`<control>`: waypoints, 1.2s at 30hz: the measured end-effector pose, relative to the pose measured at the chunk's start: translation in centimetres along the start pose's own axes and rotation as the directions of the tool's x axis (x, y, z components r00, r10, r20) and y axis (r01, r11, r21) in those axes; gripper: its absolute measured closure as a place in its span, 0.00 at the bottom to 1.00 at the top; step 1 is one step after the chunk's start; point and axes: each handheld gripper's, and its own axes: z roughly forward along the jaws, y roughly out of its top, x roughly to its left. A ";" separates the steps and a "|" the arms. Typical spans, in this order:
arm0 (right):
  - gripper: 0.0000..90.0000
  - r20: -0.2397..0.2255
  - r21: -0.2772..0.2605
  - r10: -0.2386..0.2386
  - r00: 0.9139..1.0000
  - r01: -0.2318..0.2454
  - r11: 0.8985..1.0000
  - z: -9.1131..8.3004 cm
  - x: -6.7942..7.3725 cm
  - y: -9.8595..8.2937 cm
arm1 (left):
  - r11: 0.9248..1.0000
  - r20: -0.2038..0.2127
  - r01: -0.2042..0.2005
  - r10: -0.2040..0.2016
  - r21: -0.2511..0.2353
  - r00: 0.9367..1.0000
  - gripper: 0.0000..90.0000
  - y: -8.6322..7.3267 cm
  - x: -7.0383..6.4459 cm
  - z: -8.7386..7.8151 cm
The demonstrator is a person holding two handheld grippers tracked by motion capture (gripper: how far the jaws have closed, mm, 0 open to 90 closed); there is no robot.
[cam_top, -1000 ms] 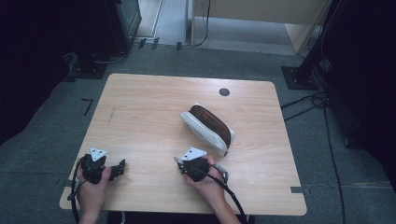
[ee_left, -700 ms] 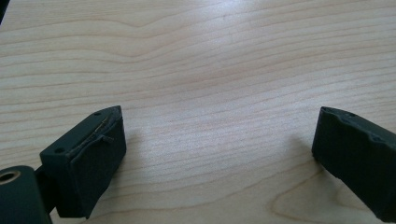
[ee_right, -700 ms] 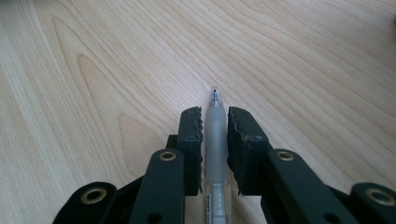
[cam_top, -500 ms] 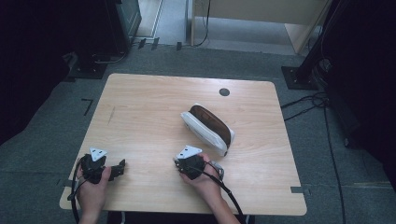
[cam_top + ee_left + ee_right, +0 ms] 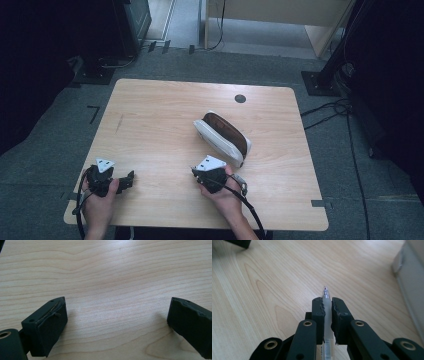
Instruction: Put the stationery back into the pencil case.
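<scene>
The pen [image 5: 326, 305] was clamped lengthwise between the jaws of the right tongs [image 5: 326, 306], tip forward, low over the tabletop [image 5: 160, 115] near its front edge. The open pencil case [image 5: 222, 137] lay just beyond, toward the centre. The left tongs [image 5: 117, 317] stood wide and empty at the front-left corner. Pickup appeared done; placing the pen in the case remained.

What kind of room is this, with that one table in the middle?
Probably a lab or recording studio rather than a home or office. A bare wooden table stands alone on grey carpet, with cables trailing over the floor and dark stands around it.
</scene>
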 end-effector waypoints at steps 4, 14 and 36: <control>0.91 0.015 -0.031 0.020 1.000 -0.020 0.999 -1.5 -0.4 -0.3 | 1.000 0.000 0.001 -0.001 0.000 1.000 0.03 0.0 0.0 0.0; 0.91 0.052 -0.136 0.078 0.996 -0.071 0.988 -6.1 -1.6 -1.2 | 1.000 0.000 0.000 0.000 0.000 1.000 0.03 0.0 0.0 0.0; 0.91 0.128 -0.283 0.197 0.972 -0.155 0.947 -13.6 -5.9 -1.5 | 1.000 0.000 0.000 0.000 0.000 1.000 0.04 0.0 0.0 0.0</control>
